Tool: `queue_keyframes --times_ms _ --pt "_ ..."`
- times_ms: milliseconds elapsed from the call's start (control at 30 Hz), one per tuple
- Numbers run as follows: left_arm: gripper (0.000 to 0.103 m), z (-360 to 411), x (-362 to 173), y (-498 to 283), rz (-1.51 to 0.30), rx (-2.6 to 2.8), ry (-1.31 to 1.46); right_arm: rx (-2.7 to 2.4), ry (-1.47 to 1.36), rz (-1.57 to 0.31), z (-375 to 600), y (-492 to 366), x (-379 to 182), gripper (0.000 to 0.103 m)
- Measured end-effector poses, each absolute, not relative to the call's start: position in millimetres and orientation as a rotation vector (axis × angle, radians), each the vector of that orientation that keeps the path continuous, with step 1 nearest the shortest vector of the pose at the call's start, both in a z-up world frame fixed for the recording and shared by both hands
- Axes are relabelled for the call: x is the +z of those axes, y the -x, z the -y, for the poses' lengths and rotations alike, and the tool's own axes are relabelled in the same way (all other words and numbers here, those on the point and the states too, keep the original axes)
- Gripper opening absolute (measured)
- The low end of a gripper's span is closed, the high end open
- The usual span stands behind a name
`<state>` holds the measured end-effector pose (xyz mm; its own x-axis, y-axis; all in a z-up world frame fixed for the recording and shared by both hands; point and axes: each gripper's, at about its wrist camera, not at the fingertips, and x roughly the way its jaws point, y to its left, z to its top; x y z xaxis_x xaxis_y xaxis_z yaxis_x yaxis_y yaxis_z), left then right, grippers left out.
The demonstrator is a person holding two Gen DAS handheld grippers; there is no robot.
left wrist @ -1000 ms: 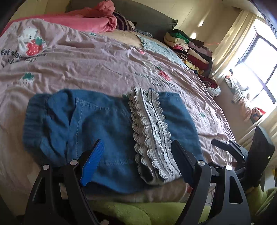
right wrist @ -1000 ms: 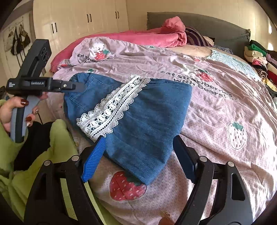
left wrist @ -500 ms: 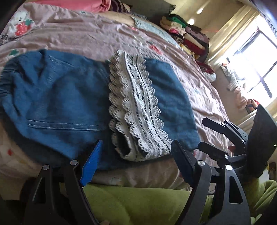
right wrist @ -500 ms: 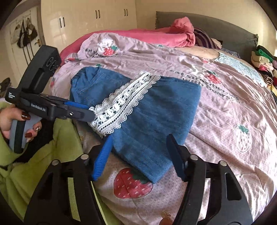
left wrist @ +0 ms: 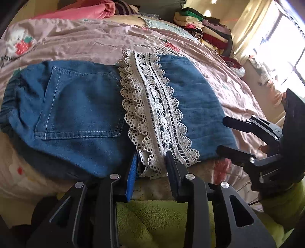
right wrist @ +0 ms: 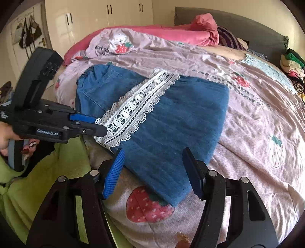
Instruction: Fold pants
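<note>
Left wrist view: denim pants, already folded so that the white lace trim lies across their middle, spread on a pink strawberry-print bedspread at the near edge of the bed. Item, left gripper: half a second ago its fingers stood wide apart short of the cloth; now they have narrowed around the near end of the lace trim, the blue-padded finger on one side and the dark finger on the other, lace between them. Whether the pinch is fully made cannot be told; a sliver of gap may remain. Item, right gripper: fingers spread wide, holding nothing, poised over the near corner of the plain denim panel; it has edged closer to that corner than a second ago. Right wrist view confirms the left gripper meeting the lace edge from the side. Item, background: stack of folded clothes at the far side of the bed, pink blanket by the headboard, wardrobe doors behind. Assessment: the approach has given way to a grasp on the left side; the right corner likely wants taking next, so both ends of the near edge can be lifted together for another fold.
</note>
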<state>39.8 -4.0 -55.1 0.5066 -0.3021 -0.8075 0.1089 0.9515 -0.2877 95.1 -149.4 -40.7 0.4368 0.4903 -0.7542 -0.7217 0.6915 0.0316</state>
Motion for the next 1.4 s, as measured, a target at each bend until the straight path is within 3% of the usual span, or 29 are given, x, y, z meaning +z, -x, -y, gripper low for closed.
queue_keyframes --times_ms 167,567,667,767,867,1000,1133,1200,1400 --pt "0.039 4 -54 -39 -1.007 -0.247 0.195 0.692 0.333 -0.898 151 -106 -62 0.055" --pt "0.054 3 -41 -34 -0.972 -0.221 0.178 0.696 0.266 -0.881 159 -104 -44 0.056" --pt "0.058 3 -37 -31 -0.962 -0.221 0.171 0.694 0.239 -0.878 162 -105 -39 0.065" --pt "0.067 3 -33 -30 -0.951 -0.214 0.165 0.692 0.235 -0.874 161 -104 -37 0.068" --pt "0.070 2 -29 -28 -0.941 -0.207 0.161 0.690 0.238 -0.867 162 -103 -34 0.071" --pt "0.084 0 -25 -26 -0.932 -0.192 0.157 0.685 0.238 -0.853 163 -102 -30 0.077" --pt "0.088 -2 -21 -24 -0.923 -0.175 0.149 0.678 0.237 -0.837 164 -100 -24 0.081" --pt "0.097 -2 -19 -23 -0.920 -0.163 0.143 0.673 0.236 -0.828 164 -100 -20 0.082" --pt "0.098 -5 -12 -19 -0.903 -0.124 0.115 0.665 0.243 -0.806 161 -98 -12 0.084"
